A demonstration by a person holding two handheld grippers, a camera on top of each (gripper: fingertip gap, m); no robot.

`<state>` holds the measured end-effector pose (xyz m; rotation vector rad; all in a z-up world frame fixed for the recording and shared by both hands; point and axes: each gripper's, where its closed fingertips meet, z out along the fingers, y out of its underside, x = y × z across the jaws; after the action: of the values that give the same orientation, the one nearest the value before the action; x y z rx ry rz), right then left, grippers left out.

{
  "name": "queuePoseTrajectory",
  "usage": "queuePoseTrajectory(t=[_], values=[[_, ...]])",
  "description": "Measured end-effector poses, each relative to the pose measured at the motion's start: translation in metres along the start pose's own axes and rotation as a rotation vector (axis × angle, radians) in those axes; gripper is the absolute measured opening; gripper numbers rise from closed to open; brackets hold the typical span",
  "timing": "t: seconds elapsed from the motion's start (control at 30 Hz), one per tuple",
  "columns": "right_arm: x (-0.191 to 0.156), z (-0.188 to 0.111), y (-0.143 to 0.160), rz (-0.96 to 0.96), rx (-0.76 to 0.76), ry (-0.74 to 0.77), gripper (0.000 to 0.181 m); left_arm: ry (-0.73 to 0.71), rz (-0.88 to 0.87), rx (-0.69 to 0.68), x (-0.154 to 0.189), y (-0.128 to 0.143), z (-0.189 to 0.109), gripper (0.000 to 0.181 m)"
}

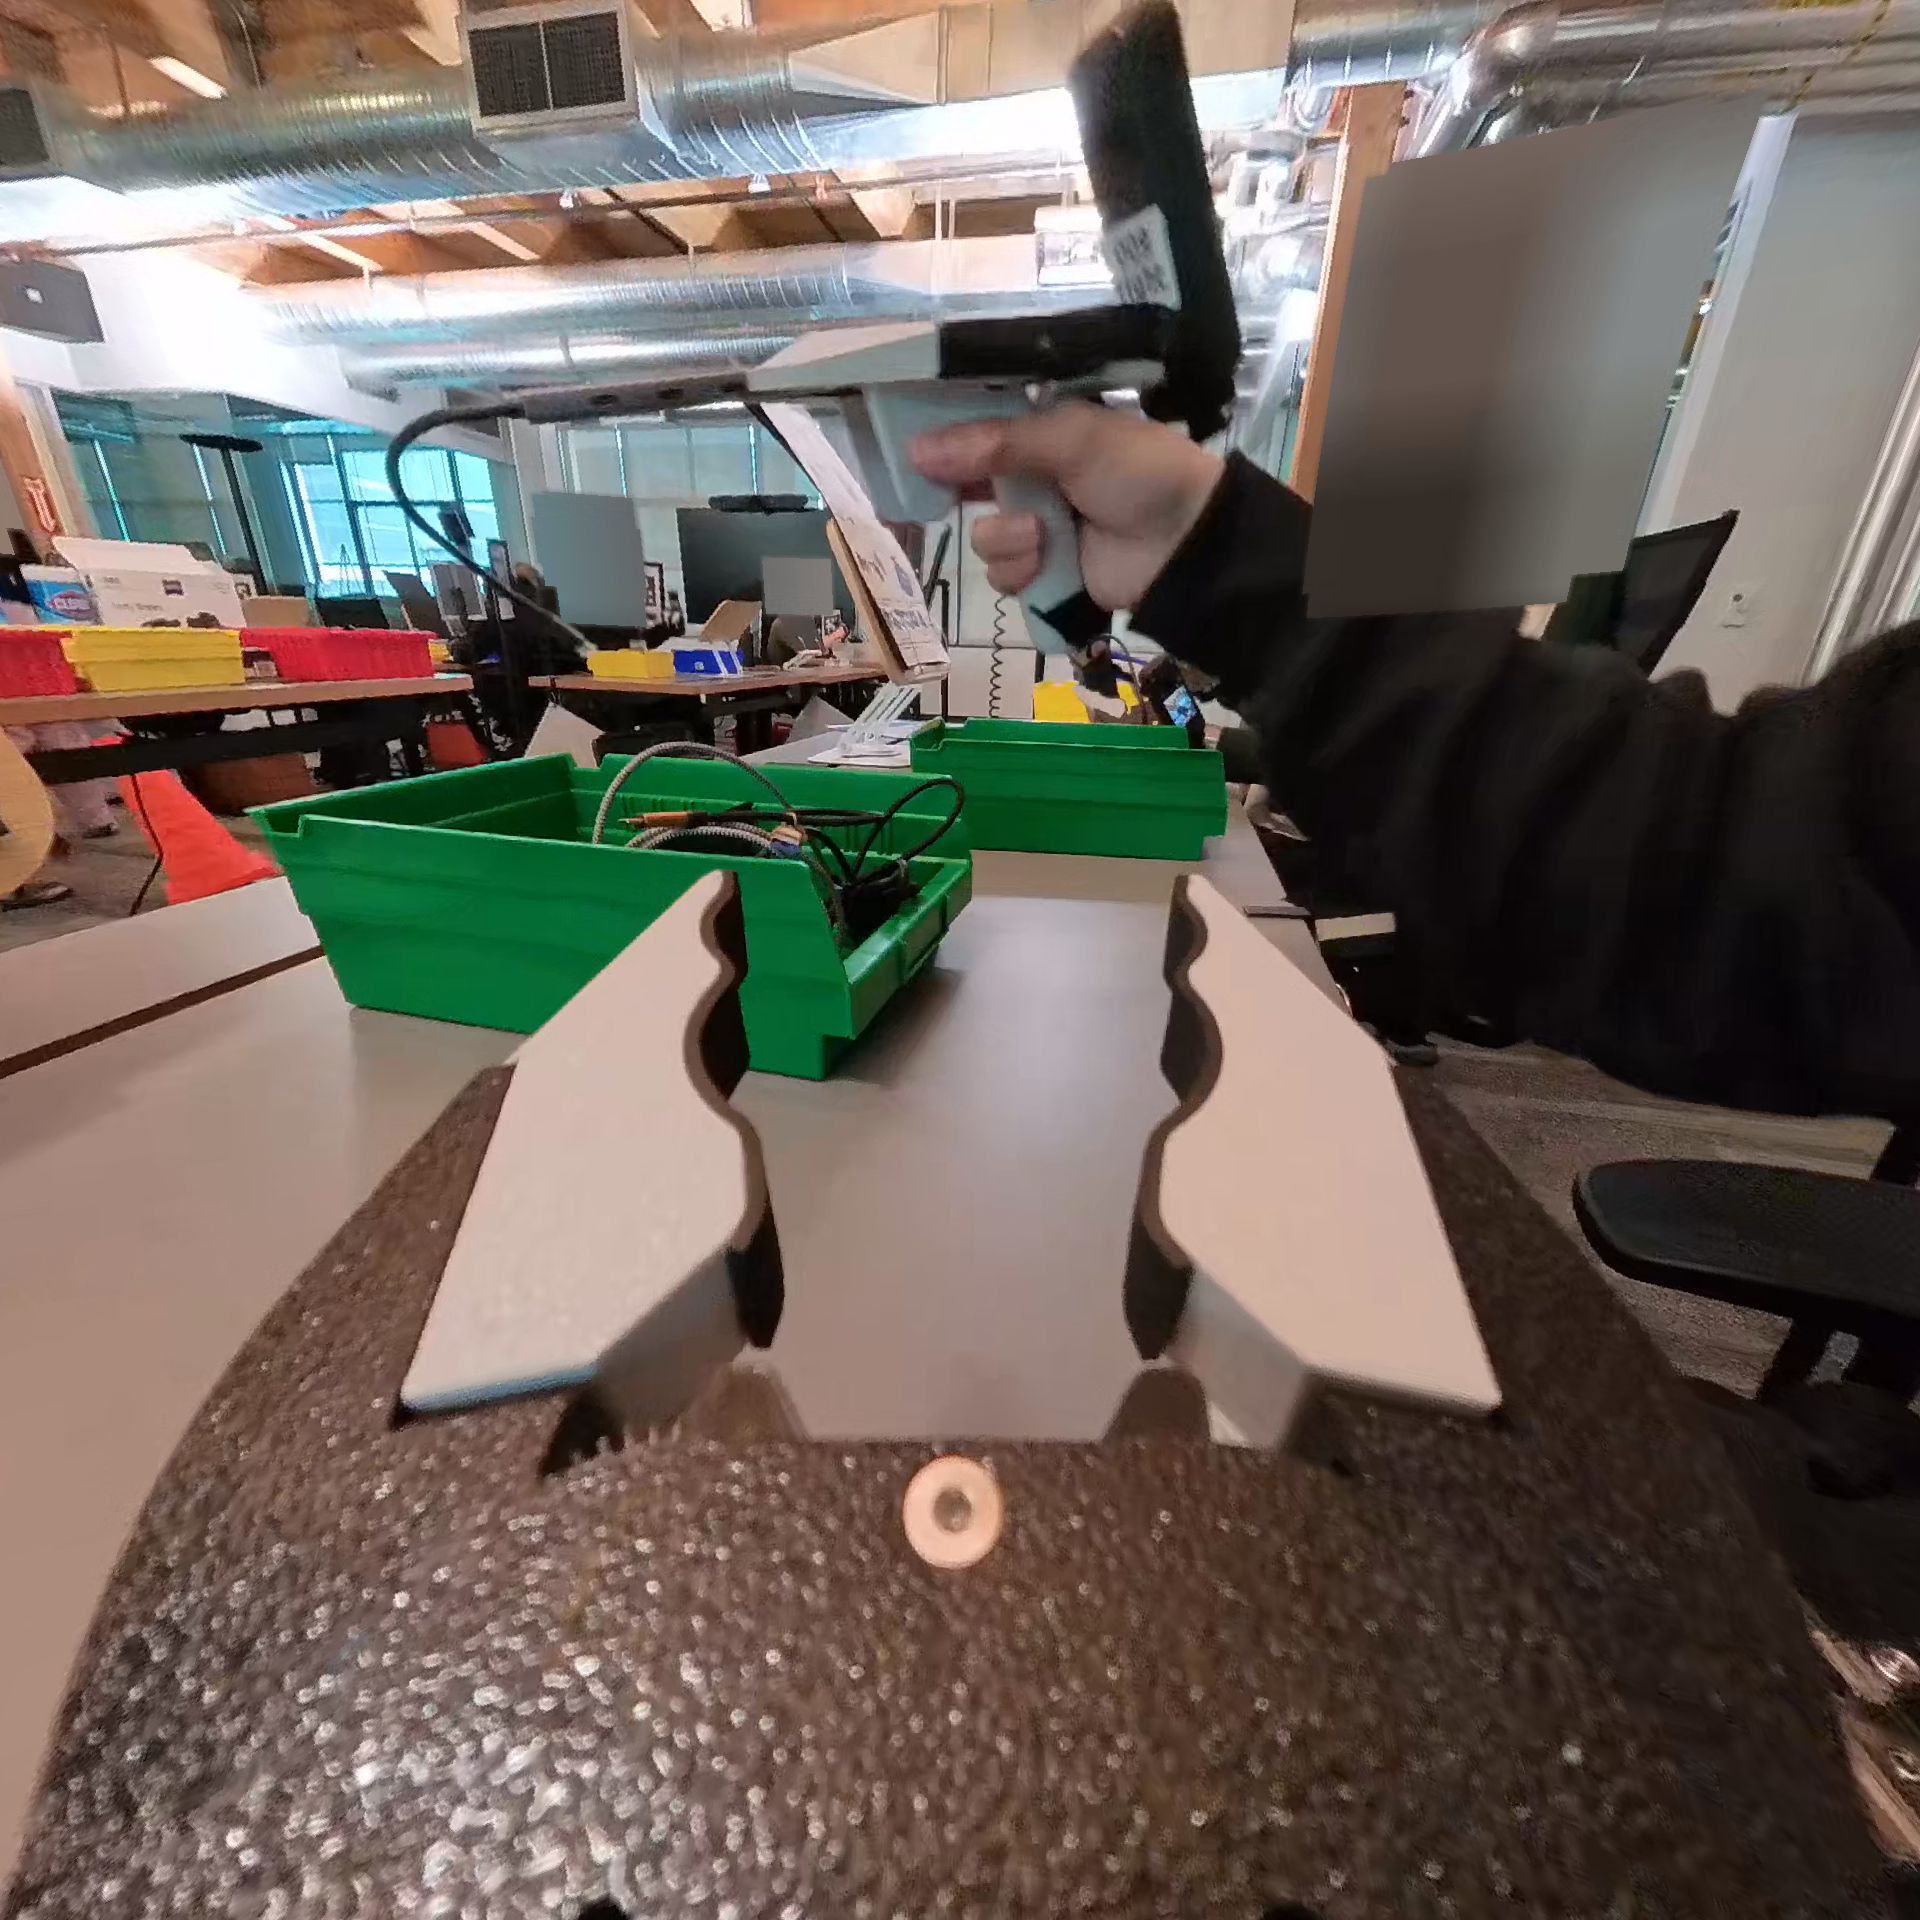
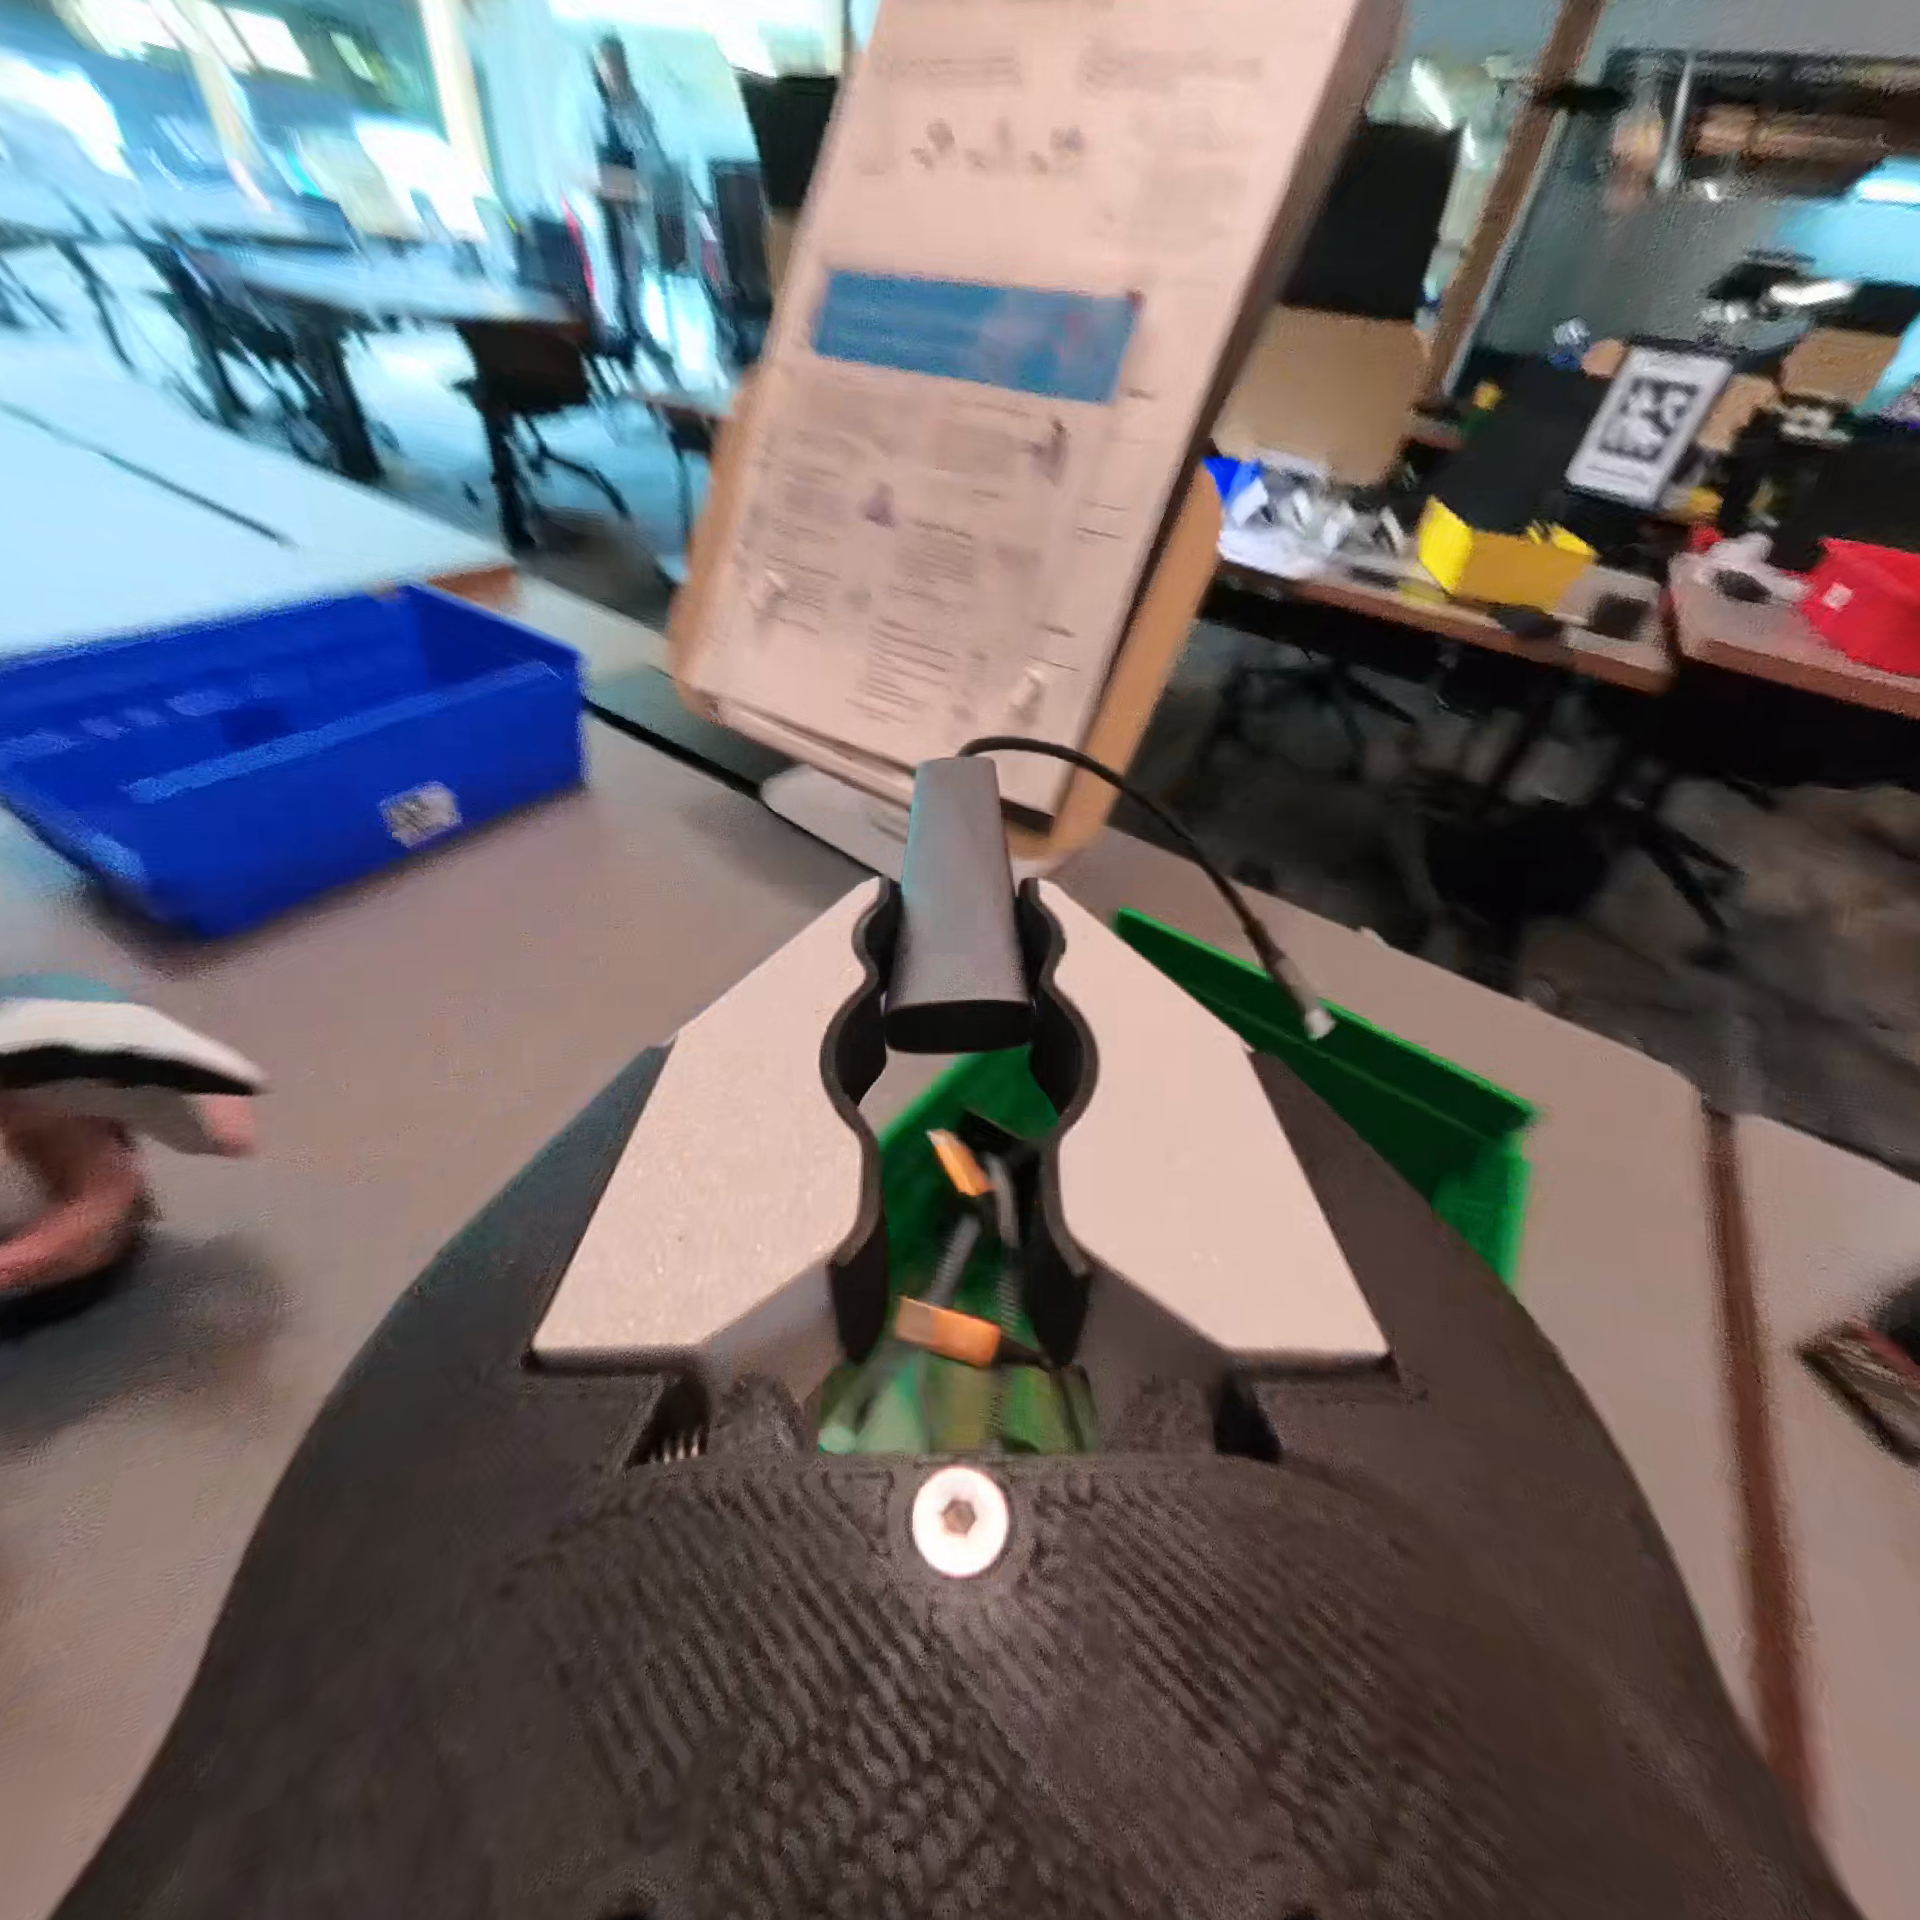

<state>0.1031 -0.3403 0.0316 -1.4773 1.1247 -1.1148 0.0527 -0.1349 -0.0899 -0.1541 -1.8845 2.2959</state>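
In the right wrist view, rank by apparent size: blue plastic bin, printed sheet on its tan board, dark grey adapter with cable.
1. Printed sheet on tan board
2. Blue plastic bin
3. Dark grey adapter, though nearest the camera

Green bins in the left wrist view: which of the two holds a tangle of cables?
The nearer green bin, just beyond the open left gripper, holds the cables. The farther green bin, behind it to the right, shows none.

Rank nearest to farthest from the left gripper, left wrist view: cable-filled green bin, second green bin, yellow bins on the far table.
From the left gripper:
1. Cable-filled green bin, just ahead, slightly left, on the same table.
2. Second green bin, farther back, ahead and slightly right.
3. Yellow bins, far left, on a separate table across the room.
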Motion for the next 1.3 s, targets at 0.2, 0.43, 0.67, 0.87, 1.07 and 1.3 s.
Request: queuePoseTrajectory(t=[0.2, 0.43, 0.67, 0.87, 1.07, 1.3], values=[[0.05, 0.045, 0.062, -0.038, -0.454, -0.107, 0.022, 0.019, -0.034, -0.035, 0.003, 0.007, 0.003, 0.078], [0.075, 0.087, 0.106, 0.14, -0.55, -0.249, 0.022, 0.045, -0.066, -0.044, 0.007, 0.011, 0.006, 0.077], [0.127, 0.099, 0.171, 0.033, -0.776, 0.008, 0.043, 0.066, -0.079, -0.063, 0.012, 0.016, 0.01, 0.076], [0.17, 0.074, 0.173, -0.169, -0.848, 0.242, 0.074, 0.097, -0.079, -0.078, 0.017, 0.019, 0.012, 0.076], [0.146, 0.041, 0.122, -0.127, -0.57, 0.358, 0.073, 0.076, -0.082, -0.076, 0.013, 0.02, 0.01, 0.076], [0.024, -0.051, 0.114, 0.058, -0.161, 0.323, 0.077, -0.08, 0.014, -0.145, -0.012, 0.032, 0.012, 0.072]])
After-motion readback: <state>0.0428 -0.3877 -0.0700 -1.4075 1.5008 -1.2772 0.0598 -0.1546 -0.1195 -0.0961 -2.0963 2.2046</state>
